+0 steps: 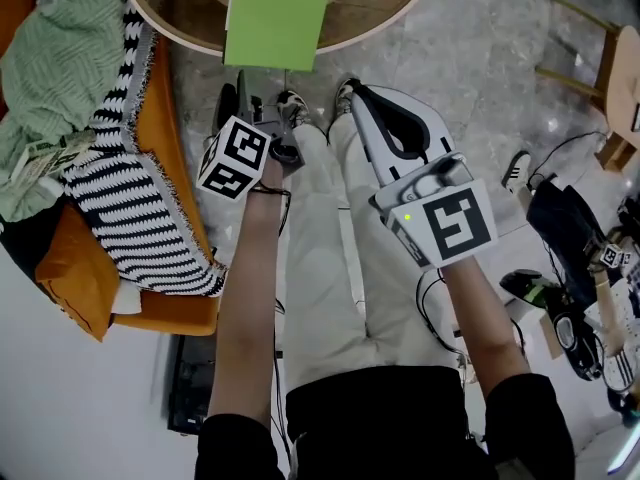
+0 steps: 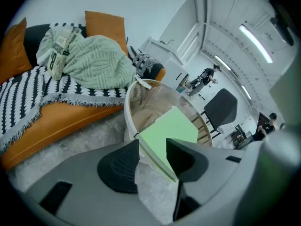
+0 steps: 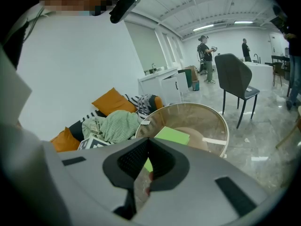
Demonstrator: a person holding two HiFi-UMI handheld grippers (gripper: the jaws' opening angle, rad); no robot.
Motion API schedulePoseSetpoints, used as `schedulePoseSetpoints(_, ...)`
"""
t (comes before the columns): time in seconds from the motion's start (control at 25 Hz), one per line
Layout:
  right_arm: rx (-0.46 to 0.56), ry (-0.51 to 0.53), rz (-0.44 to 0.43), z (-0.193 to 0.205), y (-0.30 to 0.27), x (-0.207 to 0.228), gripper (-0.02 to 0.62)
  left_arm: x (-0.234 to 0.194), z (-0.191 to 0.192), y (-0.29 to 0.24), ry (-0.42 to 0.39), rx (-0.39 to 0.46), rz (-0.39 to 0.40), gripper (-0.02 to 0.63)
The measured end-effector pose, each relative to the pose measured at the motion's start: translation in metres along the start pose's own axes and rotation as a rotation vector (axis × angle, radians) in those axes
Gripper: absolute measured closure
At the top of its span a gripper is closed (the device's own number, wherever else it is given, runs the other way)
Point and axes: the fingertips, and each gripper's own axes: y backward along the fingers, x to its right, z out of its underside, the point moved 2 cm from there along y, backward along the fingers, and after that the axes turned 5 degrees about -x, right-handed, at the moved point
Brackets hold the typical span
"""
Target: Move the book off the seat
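At twelve o'clock, the book [image 1: 279,13] lay on the table [image 1: 400,18], apparently delivered off the sofa [image 1: 180,313]; left gripper [image 2: 153,157] gaped, gripping nothing, right gripper [image 3: 148,149] pinched together.

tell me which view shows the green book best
Head view: the book lies large and flat-on, unblocked, overhanging the table rim; only its far end is cropped. Left gripper view shows it slanted, its near corner behind the left tongs. Right gripper view shows it small, partly behind the right tongs.
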Motion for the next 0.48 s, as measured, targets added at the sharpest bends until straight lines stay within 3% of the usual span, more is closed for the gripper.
schedulePoseSetpoints(0.12,0.012,0.011,-0.012,-0.006,0.003,-0.006,0.581,0.018,-0.009,0.03,-0.065,0.047,0.07,0.476)
schedulePoseSetpoints(0.2,0.02,0.019,-0.017,-0.011,0.006,-0.01,0.581,0.034,-0.015,0.051,-0.139,0.078,0.121,0.576)
schedulePoseSetpoints(0.32,0.033,0.025,-0.024,-0.021,0.012,-0.017,0.581,0.065,-0.028,0.085,-0.273,0.13,0.216,0.595)
schedulePoseSetpoints(0.48,0.047,0.036,-0.022,-0.035,0.022,-0.025,0.581,0.104,-0.047,0.128,-0.35,0.194,0.339,0.597)
